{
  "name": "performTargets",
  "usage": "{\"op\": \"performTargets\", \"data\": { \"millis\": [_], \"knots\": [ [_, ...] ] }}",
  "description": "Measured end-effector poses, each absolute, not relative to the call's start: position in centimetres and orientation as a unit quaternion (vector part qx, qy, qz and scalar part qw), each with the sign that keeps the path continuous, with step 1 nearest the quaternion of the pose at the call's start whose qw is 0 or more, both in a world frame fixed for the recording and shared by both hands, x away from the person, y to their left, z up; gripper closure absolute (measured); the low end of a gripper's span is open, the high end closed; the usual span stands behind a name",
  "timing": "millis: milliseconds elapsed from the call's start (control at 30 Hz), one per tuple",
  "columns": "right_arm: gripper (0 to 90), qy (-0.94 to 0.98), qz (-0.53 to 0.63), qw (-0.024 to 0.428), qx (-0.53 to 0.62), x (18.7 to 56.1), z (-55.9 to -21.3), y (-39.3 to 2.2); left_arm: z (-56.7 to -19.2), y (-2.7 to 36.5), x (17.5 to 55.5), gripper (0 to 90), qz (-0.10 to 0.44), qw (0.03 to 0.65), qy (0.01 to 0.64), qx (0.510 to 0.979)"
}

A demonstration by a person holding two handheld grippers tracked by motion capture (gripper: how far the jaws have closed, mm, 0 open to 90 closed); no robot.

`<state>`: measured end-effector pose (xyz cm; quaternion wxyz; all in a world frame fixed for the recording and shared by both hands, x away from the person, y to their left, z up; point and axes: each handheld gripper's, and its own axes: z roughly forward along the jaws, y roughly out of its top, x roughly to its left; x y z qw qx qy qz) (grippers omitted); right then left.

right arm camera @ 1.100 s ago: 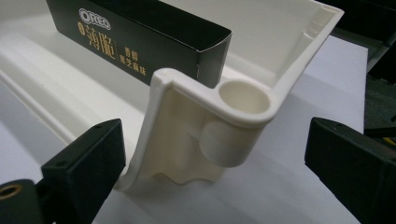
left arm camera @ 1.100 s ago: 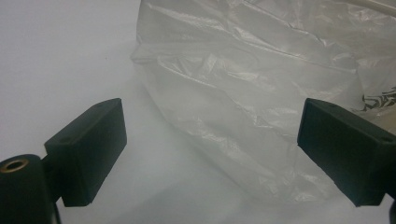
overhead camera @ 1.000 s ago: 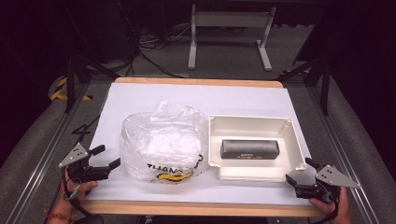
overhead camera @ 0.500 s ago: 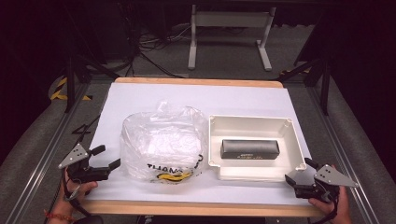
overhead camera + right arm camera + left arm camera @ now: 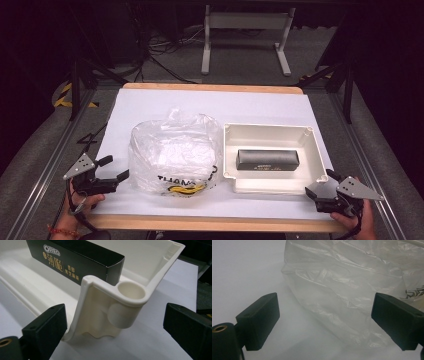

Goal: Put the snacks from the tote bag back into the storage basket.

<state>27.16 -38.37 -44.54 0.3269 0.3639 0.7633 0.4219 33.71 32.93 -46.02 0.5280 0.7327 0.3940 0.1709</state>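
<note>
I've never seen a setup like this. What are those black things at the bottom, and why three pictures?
A person sits at a white table and holds a hand tool with two black jaws in each hand: the left gripper and the right gripper. One camera looks down from above; the other two ride on the tools and look along their jaws. On the table lie a crumpled plastic bag and a cream tray with a black biscuit box inside. Both tools are open and hold nothing: the left faces the bag, the right the tray's corner.

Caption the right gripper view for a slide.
Open right gripper faces the cream tray corner; black Oreo box lies inside.
</note>
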Motion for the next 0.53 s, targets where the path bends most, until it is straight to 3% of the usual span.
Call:
{"op": "performTargets", "data": {
  "millis": [533],
  "knots": [
    [5.9,0.763,0.423,0.326,0.364,27.17,-44.55,-38.38,-46.03,32.94,33.73,9.0,0.169,0.528,0.395,0.732]
  ]
}}
